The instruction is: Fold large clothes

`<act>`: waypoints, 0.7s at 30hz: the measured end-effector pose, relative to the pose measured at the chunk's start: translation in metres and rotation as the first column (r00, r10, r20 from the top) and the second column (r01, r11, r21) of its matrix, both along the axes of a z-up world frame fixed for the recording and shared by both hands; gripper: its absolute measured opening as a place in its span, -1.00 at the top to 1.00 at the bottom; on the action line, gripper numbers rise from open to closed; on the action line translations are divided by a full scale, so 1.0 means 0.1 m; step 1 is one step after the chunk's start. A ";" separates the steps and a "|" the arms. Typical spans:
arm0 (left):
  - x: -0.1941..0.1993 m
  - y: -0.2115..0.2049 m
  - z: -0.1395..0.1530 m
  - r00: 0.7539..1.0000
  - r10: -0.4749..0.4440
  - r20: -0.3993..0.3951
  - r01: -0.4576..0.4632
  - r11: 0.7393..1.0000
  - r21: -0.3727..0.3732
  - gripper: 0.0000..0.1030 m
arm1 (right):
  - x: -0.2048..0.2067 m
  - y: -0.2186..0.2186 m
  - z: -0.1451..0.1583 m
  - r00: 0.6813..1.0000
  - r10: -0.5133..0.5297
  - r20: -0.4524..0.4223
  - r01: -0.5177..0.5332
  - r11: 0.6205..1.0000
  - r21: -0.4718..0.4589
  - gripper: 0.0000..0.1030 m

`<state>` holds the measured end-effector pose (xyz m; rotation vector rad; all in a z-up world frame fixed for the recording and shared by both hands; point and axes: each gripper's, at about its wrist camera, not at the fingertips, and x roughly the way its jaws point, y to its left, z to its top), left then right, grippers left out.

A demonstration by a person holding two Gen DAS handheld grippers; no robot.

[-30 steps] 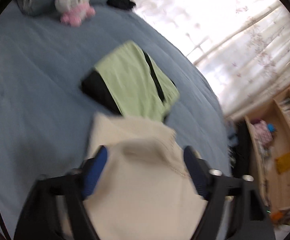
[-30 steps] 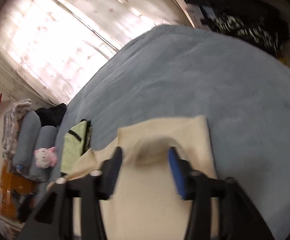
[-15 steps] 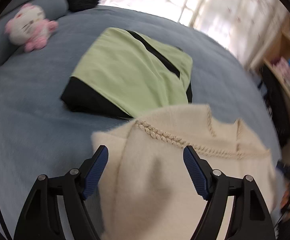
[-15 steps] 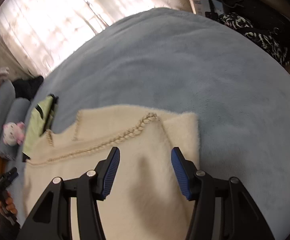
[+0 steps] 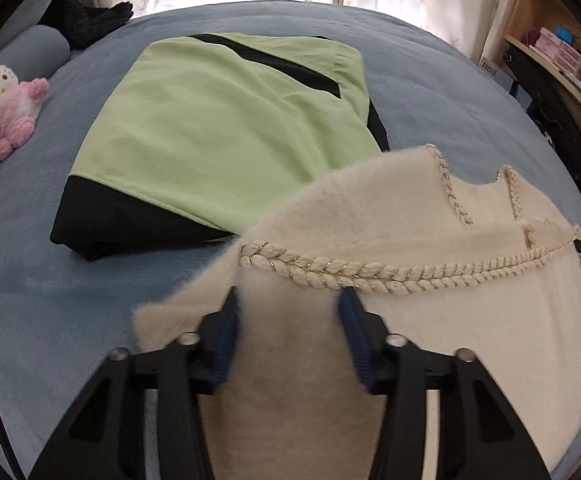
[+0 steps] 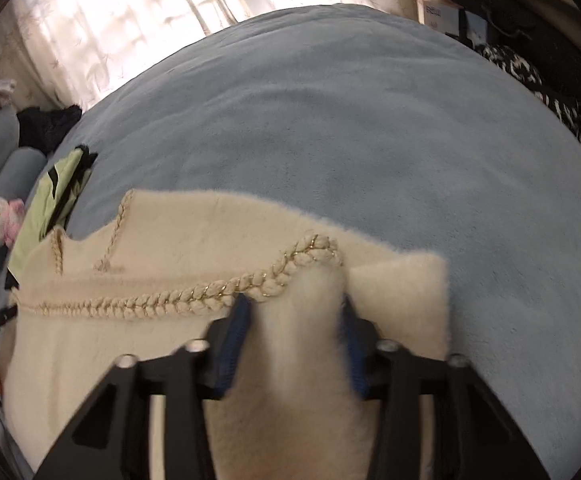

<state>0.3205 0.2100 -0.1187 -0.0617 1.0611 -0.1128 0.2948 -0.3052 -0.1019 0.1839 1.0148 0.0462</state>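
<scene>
My left claw (image 5: 290, 312) has narrowed since half a second ago and now pinches a fold of the cream sweater (image 5: 430, 320) just below its braided trim (image 5: 370, 272). My right claw (image 6: 296, 314) has closed likewise on the opposite end. The sweater lies on the blue bed (image 6: 350, 140), overlapping the folded green garment (image 5: 218, 120), which looms nearer than before.

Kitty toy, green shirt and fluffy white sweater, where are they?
kitty toy (image 5: 0, 106), left wrist view, on its face and pink body.
green shirt (image 5: 218, 120), left wrist view, middle of the green panel.
white sweater (image 6: 194, 240), right wrist view, fuzzy top layer above the braid.
</scene>
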 end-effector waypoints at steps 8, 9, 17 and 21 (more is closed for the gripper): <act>-0.35 -0.16 0.33 0.980 0.111 0.167 -0.130 0.986 0.106 0.89 | -0.26 0.12 0.29 0.991 -0.031 0.130 0.040 0.997 -0.073 0.85; -0.42 -0.13 0.46 0.969 0.139 0.205 -0.156 0.985 0.071 0.89 | -0.31 0.10 0.39 0.986 -0.044 0.163 0.055 0.996 -0.064 0.86; -0.29 0.02 0.75 0.913 0.282 0.295 -0.296 0.955 0.004 0.90 | -0.08 0.04 0.76 0.952 -0.114 0.283 0.123 0.992 -0.012 0.86; -0.08 0.05 0.48 0.903 0.332 0.272 -0.349 0.937 0.012 0.90 | 0.23 0.14 0.50 0.960 -0.130 0.248 0.149 0.987 -0.060 0.86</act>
